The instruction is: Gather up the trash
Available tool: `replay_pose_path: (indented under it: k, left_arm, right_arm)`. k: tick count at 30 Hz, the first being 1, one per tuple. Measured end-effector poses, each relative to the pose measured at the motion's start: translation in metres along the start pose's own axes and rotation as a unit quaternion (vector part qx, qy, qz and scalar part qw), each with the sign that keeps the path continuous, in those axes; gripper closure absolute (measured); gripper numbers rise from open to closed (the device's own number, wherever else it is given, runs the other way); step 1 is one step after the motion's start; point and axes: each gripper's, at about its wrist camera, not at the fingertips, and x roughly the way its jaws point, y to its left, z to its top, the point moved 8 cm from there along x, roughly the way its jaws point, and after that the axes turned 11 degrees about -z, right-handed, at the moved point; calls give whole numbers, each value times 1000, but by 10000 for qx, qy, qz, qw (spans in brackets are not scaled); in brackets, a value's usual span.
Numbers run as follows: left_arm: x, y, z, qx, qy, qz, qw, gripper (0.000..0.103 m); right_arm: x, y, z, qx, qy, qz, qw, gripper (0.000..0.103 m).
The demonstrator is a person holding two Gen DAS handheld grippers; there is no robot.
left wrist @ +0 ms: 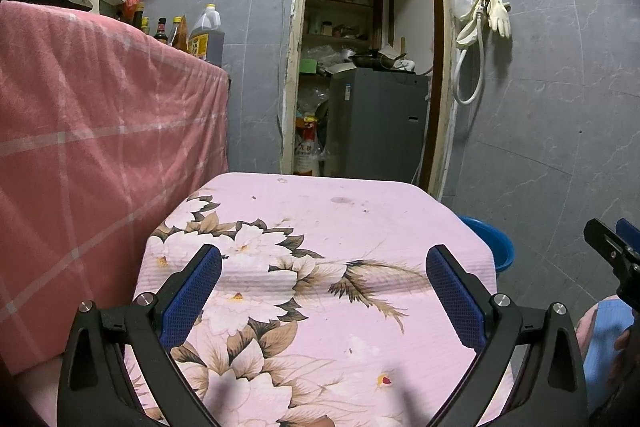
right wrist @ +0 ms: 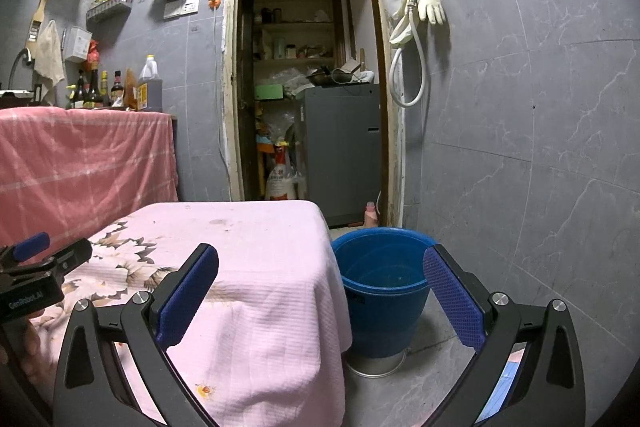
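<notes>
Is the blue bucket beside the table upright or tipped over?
Upright. The bucket stands on the floor with its open rim facing up, beside the table; its inside looks mostly empty.

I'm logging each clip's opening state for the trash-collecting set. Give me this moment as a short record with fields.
left gripper: open, empty, above the table
right gripper: open, empty, over the table's right edge
table: covered with pink floral cloth, no trash visible on it
blue bucket: on the floor right of the table, looks empty of trash
backdrop: open doorway, rubber gloves hanging on the wall
</notes>
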Motion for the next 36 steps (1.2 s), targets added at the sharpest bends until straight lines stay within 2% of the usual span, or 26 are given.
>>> replay_pose_path:
  k: [36]
  left_arm:
    - [-2,6,-4,-23,5,16,10000,3]
  right_arm:
    - [0,-1,-1,19,9,-1,10000,0]
